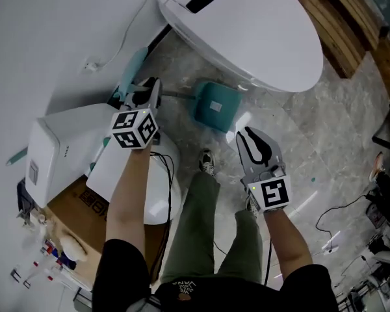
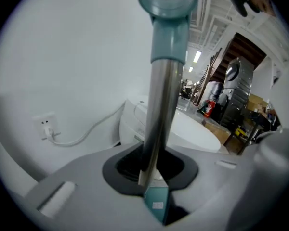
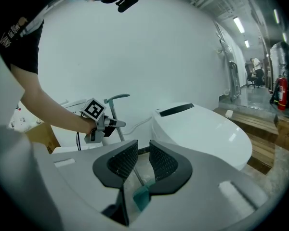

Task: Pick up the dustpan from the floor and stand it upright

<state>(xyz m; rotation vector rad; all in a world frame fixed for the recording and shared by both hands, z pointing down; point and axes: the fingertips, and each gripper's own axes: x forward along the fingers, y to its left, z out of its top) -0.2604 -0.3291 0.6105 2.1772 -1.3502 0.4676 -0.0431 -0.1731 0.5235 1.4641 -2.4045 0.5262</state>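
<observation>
Teal dustpan: low over the grey stone floor, contact unclear; its pan sits just beside the toilet's front rim.
Shaft: metal, tilted up from the pan toward the wall.
Left tool: clamped on the shaft below its teal grip.
Right tool: jaws apart, nothing in them; near the pan, not touching.
Toilet: white bowl edge hems the pan's far side.
Open room: bare floor right of the right tool; a white bin and cardboard box crowd the left.
</observation>
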